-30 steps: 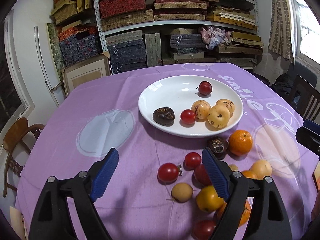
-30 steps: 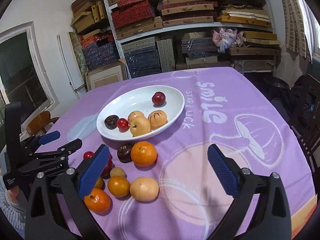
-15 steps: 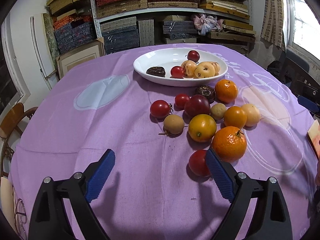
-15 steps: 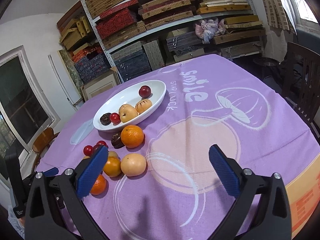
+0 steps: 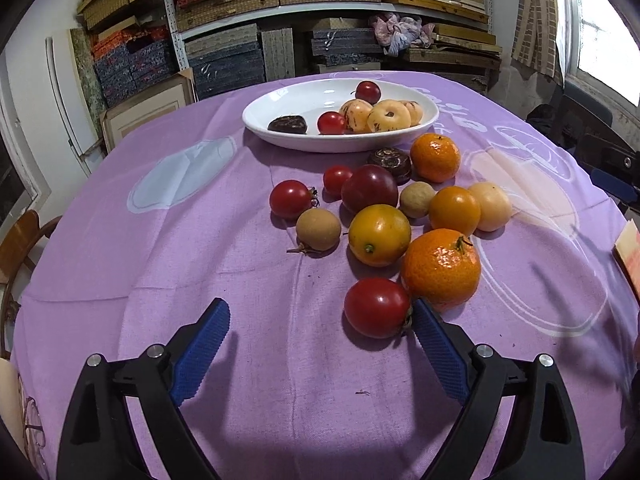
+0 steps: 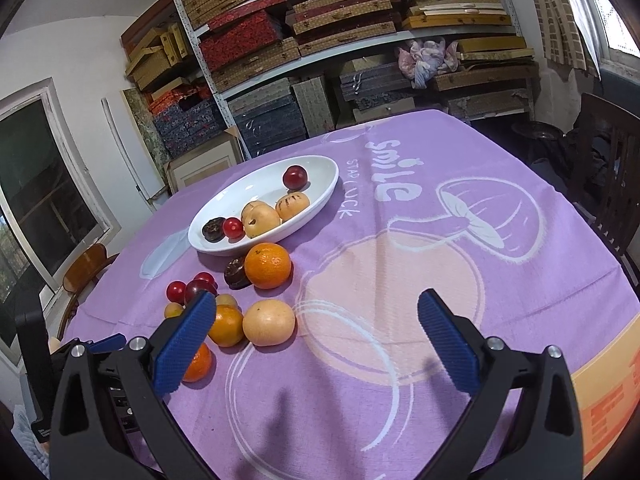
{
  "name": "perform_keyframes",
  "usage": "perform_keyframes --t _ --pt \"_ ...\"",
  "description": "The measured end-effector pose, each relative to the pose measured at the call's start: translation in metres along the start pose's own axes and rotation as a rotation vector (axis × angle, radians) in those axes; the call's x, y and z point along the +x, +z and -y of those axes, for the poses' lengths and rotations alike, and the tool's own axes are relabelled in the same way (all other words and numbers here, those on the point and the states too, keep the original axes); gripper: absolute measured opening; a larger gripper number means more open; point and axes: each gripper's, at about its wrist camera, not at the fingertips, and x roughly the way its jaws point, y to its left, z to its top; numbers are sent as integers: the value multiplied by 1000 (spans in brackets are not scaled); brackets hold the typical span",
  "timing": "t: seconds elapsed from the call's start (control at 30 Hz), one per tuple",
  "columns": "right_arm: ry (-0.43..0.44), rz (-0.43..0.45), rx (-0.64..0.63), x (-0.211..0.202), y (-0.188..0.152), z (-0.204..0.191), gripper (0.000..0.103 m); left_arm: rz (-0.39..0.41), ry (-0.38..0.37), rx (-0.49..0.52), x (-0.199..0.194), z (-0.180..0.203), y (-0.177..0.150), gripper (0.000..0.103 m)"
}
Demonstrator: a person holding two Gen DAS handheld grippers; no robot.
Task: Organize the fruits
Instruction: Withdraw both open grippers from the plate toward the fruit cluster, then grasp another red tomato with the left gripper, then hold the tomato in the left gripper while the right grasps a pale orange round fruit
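Lining up on the nearest tomato

My left gripper [image 5: 320,322] gaped wide and empty; I needed to shift right so the red tomato [image 5: 377,307] sat centred, clear of the orange [image 5: 441,271].

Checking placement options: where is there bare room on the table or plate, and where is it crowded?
Free: the white plate's left and back part, beside the dark fruit; bare cloth left of the loose fruit cluster; the mushroom print area to the right. Crowded: between plate and left tool.
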Motion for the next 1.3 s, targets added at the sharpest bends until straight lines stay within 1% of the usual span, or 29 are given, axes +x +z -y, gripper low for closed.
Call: perform_keyframes --t 0.13,0.27,0.3,0.47,0.53,0.57,0.6,0.63,0.7,0.73,0.8,0.9,1.03,1.13,1.3 --pt "1 -4 -5 1 0 0 99 -21 21 -80 5 -23 0 93" --pt "0 -5 -2 1 0 0 99 -47 -40 -149 9 -40 0 93" --pt "-1 -7 -2 2 0 0 99 -46 -52 -153 10 -42 0 93" --pt "-4 -12 -7 3 -2 0 99 -19 -64 -133 10 -40 3 91" --pt "-4 -12 -7 3 -2 0 99 -18 -87 -128 10 -39 4 87" --pt "-4 -13 -6 3 -2 0 99 -20 -95 -124 11 -37 5 82" --pt "-3 -15 -6 3 -2 0 99 -21 -104 -118 11 -36 5 75" --pt "-2 -17 -6 4 -2 1 99 -21 -111 -111 11 -34 5 70" --pt "-2 -16 -6 4 -2 1 99 -21 -123 -99 11 -32 5 55" --pt "-3 -16 -6 4 -2 1 99 -21 -125 -95 11 -31 6 54" --pt "-3 -17 -6 4 -2 1 99 -23 -135 -86 11 -28 6 46" --pt "-2 -18 -7 4 -2 1 99 -29 -155 -78 13 -26 6 38" --pt "-1 -24 -15 5 -4 0 99 -35 -172 -85 15 -26 7 37" --pt "9 -44 -45 9 -6 -3 99 -33 -179 -97 16 -27 8 35" --pt "-1 -100 -181 21 -16 -24 99 -26 -171 -120 14 -33 6 35"
